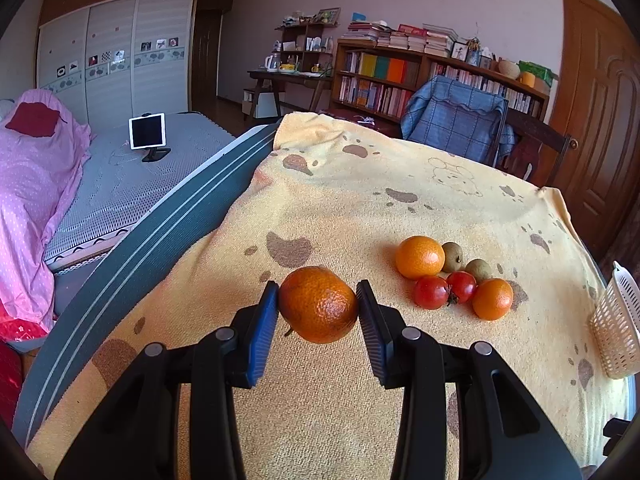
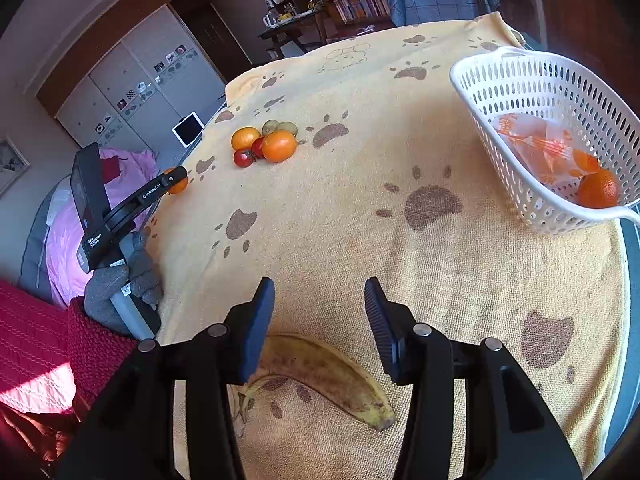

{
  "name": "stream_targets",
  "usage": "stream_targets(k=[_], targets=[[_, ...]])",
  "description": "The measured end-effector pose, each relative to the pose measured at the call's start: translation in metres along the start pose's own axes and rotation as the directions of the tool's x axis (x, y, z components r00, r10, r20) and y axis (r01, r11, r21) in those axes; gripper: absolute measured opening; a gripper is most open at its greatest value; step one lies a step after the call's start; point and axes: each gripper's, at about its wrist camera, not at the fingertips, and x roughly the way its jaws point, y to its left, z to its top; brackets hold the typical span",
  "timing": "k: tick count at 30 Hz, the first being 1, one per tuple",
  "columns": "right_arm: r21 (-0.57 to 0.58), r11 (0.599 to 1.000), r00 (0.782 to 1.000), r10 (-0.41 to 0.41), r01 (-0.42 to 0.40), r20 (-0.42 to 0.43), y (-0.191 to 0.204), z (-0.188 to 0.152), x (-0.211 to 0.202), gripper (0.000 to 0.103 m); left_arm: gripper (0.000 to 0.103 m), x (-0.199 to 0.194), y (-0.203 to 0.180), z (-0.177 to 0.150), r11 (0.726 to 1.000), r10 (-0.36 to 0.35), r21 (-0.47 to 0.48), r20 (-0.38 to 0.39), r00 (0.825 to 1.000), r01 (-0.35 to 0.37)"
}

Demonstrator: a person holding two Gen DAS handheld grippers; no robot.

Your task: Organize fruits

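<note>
My left gripper (image 1: 318,300) is shut on an orange (image 1: 319,305) and holds it above the yellow towel. Further right lies a cluster: two oranges (image 1: 420,257), two tomatoes (image 1: 431,292) and two brown kiwis (image 1: 452,256). The right wrist view shows the same cluster (image 2: 266,144) far left and the left gripper (image 2: 160,192) with its orange at the table's left edge. My right gripper (image 2: 320,296) is open and empty above a spotted banana (image 2: 332,376). A white basket (image 2: 536,100) at the right holds an orange (image 2: 598,190) and a plastic wrapper.
The yellow paw-print towel (image 2: 360,220) covers the table. The basket's end shows at the right edge of the left wrist view (image 1: 616,320). A bed with a pink cover (image 1: 36,184) lies left of the table. A chair with a blue cloth (image 1: 456,120) stands behind it.
</note>
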Motion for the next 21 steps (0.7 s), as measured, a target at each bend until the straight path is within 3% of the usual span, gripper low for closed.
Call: stream_targets(k=[13,21], targets=[[-0.067,0.996,0.992,0.054,-0.062,-0.114,0.005,-0.025,0.008,0.054,0.040,0.002,-0.004,-0.001,1.000,0.006,0.021,-0.002,1.000,-0.006],[-0.190,0.981,0.987,0.017,-0.048,-0.161,0.017,-0.042,-0.005,0.054,0.040,0.004,-0.007,-0.002,0.999,0.011,0.036,-0.004,1.000,-0.011]])
